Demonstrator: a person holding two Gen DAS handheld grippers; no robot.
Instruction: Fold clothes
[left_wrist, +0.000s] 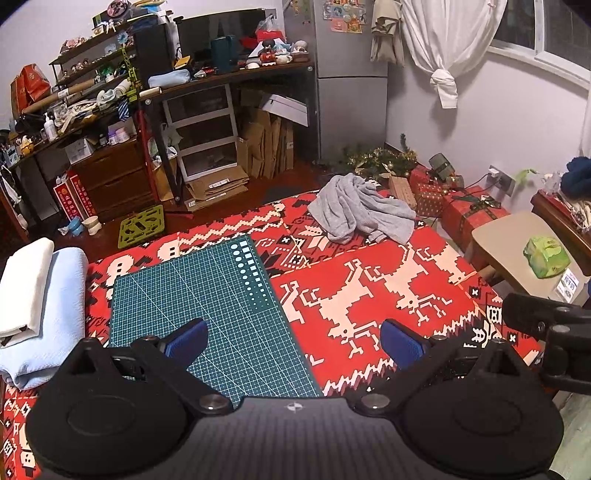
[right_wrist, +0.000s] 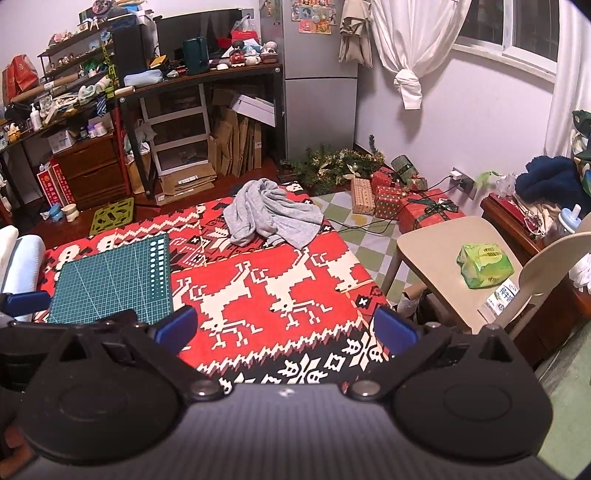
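Both your left gripper (left_wrist: 293, 341) and right gripper (right_wrist: 286, 328) are spread wide, holding nothing, over the reindeer tablecloth (right_wrist: 295, 317); crumpled grey sweatshirt (left_wrist: 360, 210) sits beyond the cutting mat (left_wrist: 207, 310).

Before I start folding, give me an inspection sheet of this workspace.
Surface: red patterned cloth, green cutting mat on it.
Job's things: crumpled grey garment at far edge; folded white cloth on light blue cloth, left.
Clutter: green packet on beige chair.
Grippers: left gripper and right gripper open, empty.
Cables: black cable across the checked floor, plug at wall socket.
Surroundings: crowded desk, wrapped gifts.
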